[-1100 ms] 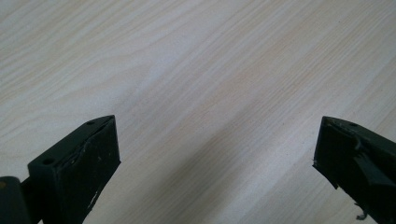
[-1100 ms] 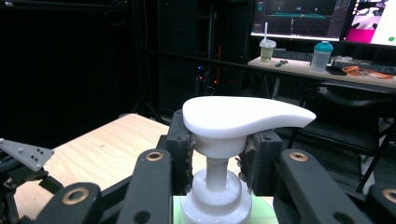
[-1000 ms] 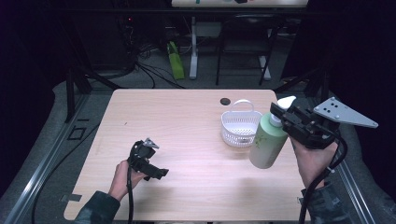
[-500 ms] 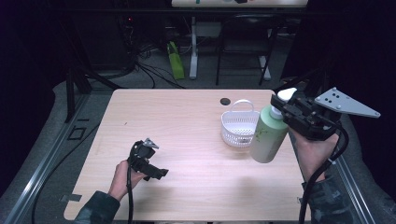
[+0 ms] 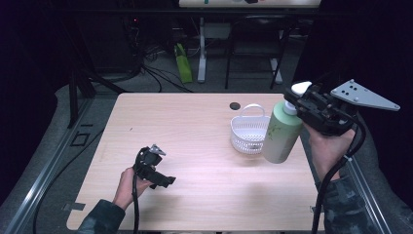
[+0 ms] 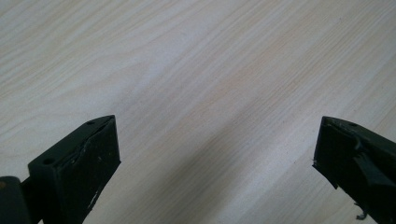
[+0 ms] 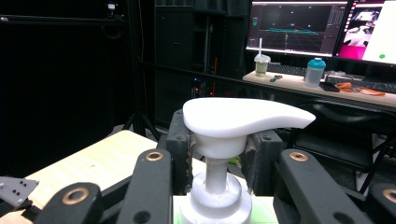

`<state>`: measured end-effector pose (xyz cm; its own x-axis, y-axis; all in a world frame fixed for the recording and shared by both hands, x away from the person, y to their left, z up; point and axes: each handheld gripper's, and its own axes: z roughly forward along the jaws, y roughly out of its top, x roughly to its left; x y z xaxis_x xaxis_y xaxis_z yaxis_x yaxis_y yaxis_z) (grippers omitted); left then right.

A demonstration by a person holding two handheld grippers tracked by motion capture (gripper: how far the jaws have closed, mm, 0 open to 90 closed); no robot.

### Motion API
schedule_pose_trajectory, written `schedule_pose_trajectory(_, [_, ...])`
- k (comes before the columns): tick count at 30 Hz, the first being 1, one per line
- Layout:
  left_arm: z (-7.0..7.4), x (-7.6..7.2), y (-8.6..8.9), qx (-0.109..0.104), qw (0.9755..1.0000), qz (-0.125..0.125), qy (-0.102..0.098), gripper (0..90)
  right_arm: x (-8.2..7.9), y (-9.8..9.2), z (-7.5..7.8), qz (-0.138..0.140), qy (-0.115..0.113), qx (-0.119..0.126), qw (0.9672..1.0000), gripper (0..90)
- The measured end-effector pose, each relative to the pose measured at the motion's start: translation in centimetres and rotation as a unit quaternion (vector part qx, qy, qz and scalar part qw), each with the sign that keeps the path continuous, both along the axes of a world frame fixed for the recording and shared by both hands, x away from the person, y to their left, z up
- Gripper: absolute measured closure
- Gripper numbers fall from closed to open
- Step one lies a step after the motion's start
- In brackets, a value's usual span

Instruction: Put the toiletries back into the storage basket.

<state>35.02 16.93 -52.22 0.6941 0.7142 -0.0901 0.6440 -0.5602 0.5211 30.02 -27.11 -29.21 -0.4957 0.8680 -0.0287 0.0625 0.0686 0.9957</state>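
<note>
Lifted since the earlier frames, the green pump bottle (image 5: pixel 281 134) is held by its neck in the right gripper (image 5: pixel 311 108), seemingly clear of the surface (image 5: pixel 195 126), just right of the white basket (image 5: pixel 249 130). At near left, the left gripper (image 5: pixel 155 163) is kept wide-jawed.

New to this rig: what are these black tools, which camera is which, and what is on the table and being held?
A person holds a two-jaw gripper in each hand. One camera looks down from above; the other two ride on the grippers. The right gripper is clamped around the pump neck of a green soap bottle, seen close in its own view, beside a white basket on the wooden table. The left gripper is low over bare wood, jaws open, holding nothing.
</note>
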Motion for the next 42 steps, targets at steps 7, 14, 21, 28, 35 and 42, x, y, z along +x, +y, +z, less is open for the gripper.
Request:
schedule_pose_trajectory(7, [0.0,0.0,0.0,0.000,1.0000,0.000,0.000,0.2,0.7,0.1,0.7,-0.002,-0.004,-0.004,1.0000,67.3])
schedule_pose_trajectory(14, [0.0,0.0,0.0,0.001,1.0000,0.000,0.000,0.2,1.6,0.3,1.3,-0.005,-0.004,-0.007,1.0000,67.4])
schedule_pose_trajectory(21, [0.0,0.0,0.0,0.001,1.0000,-0.001,0.000,0.2,2.3,0.5,1.6,-0.008,-0.004,-0.008,0.9999,67.3])
schedule_pose_trajectory(28, [0.0,0.0,0.0,0.001,1.0000,-0.002,-0.001,0.2,3.1,0.9,2.1,-0.007,-0.005,-0.014,0.9999,67.3])
schedule_pose_trajectory(35, [0.0,0.0,0.0,0.001,1.0000,-0.002,0.000,0.2,3.7,1.2,2.4,-0.008,-0.008,-0.015,0.9998,67.4])
schedule_pose_trajectory(42, [0.0,0.0,-0.1,0.002,1.0000,-0.002,0.001,0.2,4.2,1.6,2.7,-0.004,-0.008,-0.021,0.9997,67.3])
